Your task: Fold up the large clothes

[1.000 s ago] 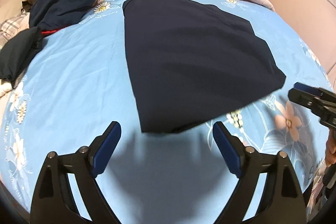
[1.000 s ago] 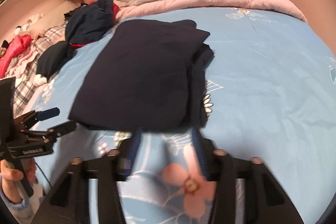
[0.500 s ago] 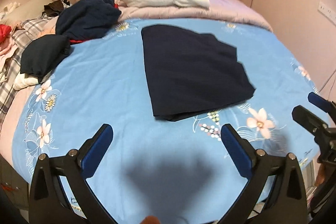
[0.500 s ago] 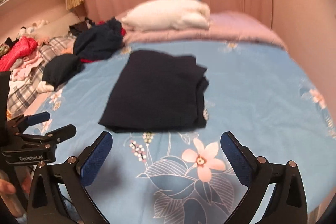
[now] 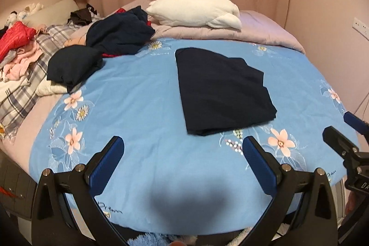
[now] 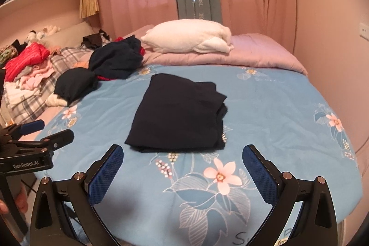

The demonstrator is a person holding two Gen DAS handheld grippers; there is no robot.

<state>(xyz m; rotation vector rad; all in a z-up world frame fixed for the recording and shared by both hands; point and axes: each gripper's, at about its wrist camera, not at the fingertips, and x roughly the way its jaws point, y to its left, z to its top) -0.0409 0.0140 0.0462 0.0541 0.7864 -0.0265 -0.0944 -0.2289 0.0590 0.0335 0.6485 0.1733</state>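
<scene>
Dark garment (image 5: 221, 91) lies folded mid-bed on blue sheet (image 5: 143, 89), clear of both tongs. Right edge (image 6: 220, 107) looks uneven, layers stepped — we judge stack could splay if lifted by one side. Left tongs (image 5: 182, 153) and right tongs (image 6: 182, 160) spread wide, gripping nothing. Dark pile (image 5: 120, 34) near pillow (image 5: 196, 10) — next grab there might snag two pieces together.

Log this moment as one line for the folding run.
stage: fold done | dark garment: folded, flat on blue bedsheet | left gripper: open, empty | right gripper: open, empty
</scene>
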